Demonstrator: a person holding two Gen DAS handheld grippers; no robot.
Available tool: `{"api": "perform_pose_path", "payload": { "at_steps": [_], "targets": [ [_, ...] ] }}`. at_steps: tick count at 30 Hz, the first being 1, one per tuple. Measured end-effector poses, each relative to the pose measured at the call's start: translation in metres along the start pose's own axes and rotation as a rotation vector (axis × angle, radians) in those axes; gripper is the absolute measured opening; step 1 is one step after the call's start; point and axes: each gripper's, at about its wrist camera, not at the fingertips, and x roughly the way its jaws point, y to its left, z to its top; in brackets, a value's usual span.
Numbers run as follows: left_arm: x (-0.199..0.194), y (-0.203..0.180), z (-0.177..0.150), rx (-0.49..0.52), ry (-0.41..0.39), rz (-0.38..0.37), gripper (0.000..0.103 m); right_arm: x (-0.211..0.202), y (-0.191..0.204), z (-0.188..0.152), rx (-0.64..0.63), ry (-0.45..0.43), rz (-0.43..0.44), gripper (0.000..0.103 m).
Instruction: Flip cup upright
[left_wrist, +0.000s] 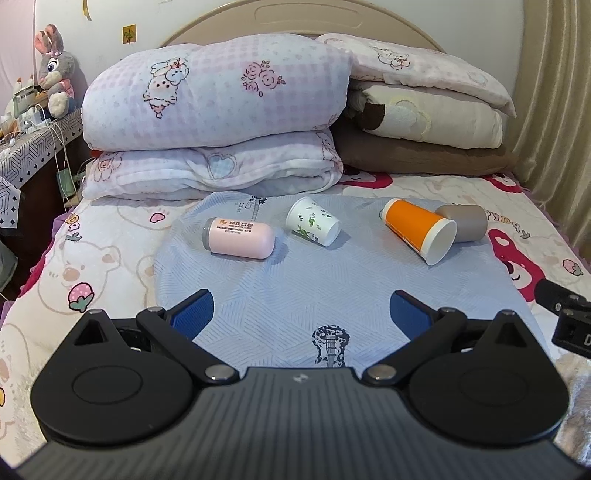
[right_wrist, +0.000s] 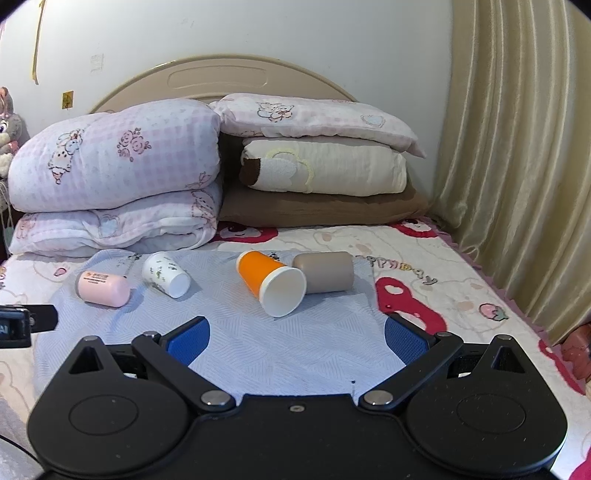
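Several cups lie on their sides on a light blue cloth (left_wrist: 314, 280) on the bed. From left to right: a pink cup (left_wrist: 240, 238) (right_wrist: 103, 288), a white cup with green print (left_wrist: 312, 220) (right_wrist: 165, 274), an orange cup with a white rim (left_wrist: 419, 229) (right_wrist: 271, 282), and a grey cup (left_wrist: 463, 221) (right_wrist: 325, 271) touching the orange one. My left gripper (left_wrist: 301, 314) is open and empty, well short of the cups. My right gripper (right_wrist: 297, 341) is open and empty, just short of the orange cup.
Folded quilts (left_wrist: 214, 122) and stacked pillows (left_wrist: 424, 110) lie behind the cups against the headboard. A curtain (right_wrist: 517, 166) hangs on the right. A bedside stand with a plush rabbit (left_wrist: 55, 74) is on the left. The other gripper's tip shows at the right edge (left_wrist: 565, 314).
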Motion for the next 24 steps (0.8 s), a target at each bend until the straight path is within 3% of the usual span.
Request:
{"api": "perform_pose_path", "payload": {
  "at_steps": [24],
  "targets": [
    [0.007,0.003,-0.003,0.003,0.039,0.005,0.103,-0.005,0.009,-0.001,-0.011,-0.020,0.013,0.102]
  ]
}}
